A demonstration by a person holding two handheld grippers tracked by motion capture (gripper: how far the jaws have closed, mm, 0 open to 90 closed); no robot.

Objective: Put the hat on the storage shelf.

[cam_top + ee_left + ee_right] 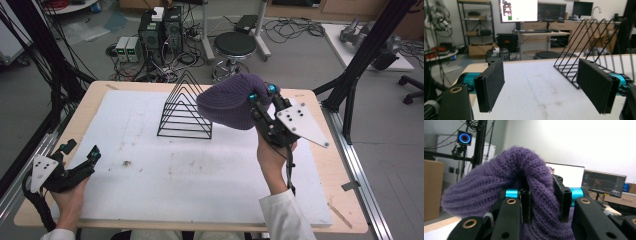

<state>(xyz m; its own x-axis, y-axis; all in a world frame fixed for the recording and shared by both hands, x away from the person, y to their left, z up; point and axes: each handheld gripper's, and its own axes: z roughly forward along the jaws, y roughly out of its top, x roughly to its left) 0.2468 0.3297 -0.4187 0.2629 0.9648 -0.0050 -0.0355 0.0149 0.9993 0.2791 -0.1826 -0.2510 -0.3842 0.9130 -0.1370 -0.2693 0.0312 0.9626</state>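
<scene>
High view: right gripper [260,97] jaws grasp a purple beanie [230,102], lifted beside the wire rack [185,107]. Left gripper [87,160] jaws spread, idle. Likely next: draping it onto the rack.

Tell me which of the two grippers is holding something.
The right gripper: its jaws are clamped on a purple knit hat, lifted beside the wire rack. The left gripper is open and empty, near the table's left edge.
</scene>
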